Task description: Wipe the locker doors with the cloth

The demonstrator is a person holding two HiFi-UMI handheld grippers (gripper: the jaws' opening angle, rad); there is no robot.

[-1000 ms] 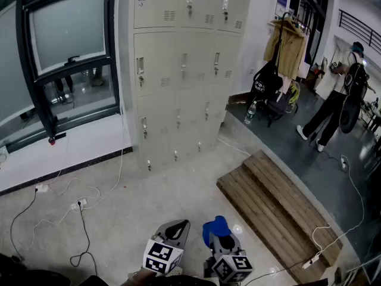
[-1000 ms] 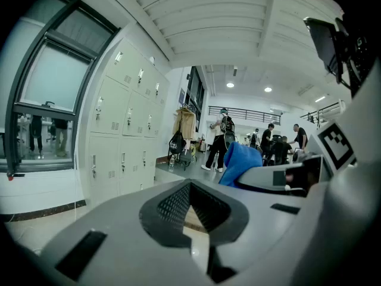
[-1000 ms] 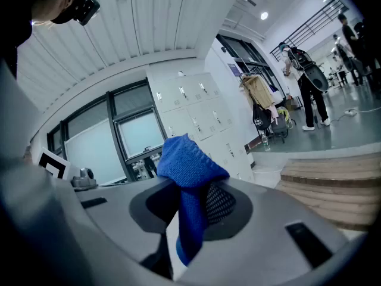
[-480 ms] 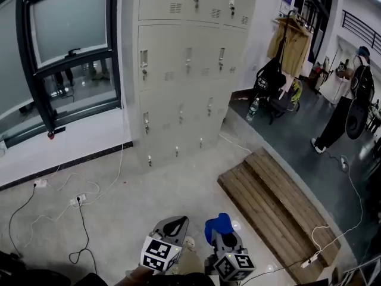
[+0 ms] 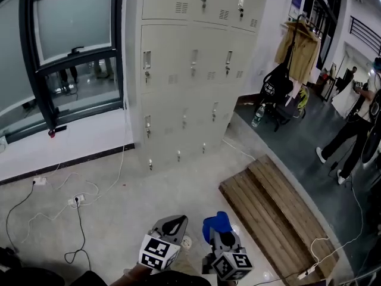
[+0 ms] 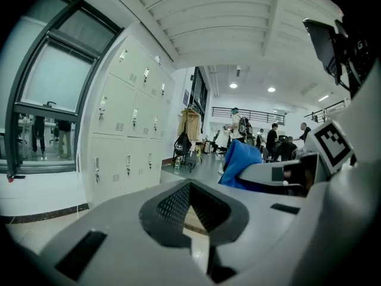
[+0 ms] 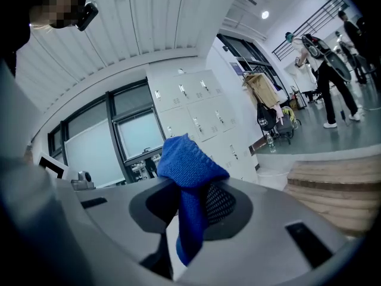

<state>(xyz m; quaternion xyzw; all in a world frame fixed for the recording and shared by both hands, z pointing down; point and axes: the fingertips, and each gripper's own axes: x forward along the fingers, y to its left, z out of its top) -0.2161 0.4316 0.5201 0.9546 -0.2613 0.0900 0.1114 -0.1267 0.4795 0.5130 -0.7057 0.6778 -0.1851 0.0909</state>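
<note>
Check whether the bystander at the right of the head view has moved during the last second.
Yes. The bystander has stepped rightward and nearer the camera, away from the wooden platform and the coat rack.

We get a sharp head view with pale daylight in the window [image 5: 68,22], evenly lit lockers [image 5: 190,70] and only faint shadows, lamps [image 6: 233,86] glaring overhead in the left gripper view, heavy fisheye bending and dark corners in both gripper views, and the close cloth [image 7: 189,159] slightly soft.
</note>
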